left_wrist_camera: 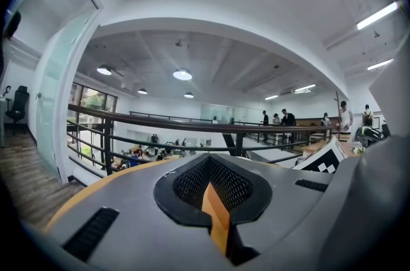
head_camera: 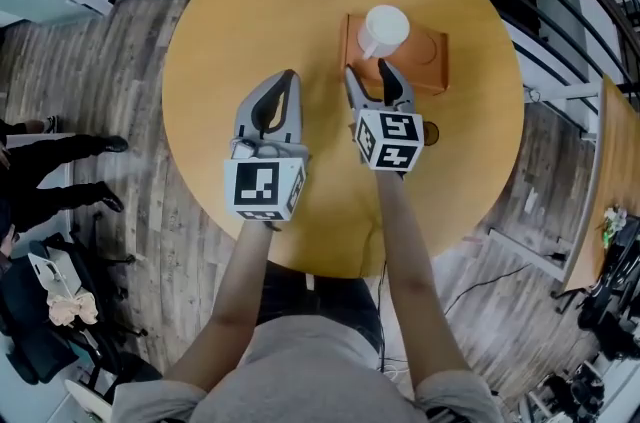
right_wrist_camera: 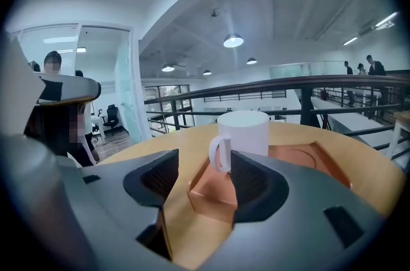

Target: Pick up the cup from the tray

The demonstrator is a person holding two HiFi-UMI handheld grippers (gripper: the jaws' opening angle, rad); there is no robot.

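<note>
White cup (head_camera: 383, 26) stands upright on tray (head_camera: 430, 61), handle (right_wrist_camera: 219, 153) pointing left.

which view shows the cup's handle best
The right gripper view: the cup stands just beyond the open jaws, with its handle in clear profile. The head view shows the cup from above, and the handle is hard to make out. The left gripper view shows no cup.
</note>
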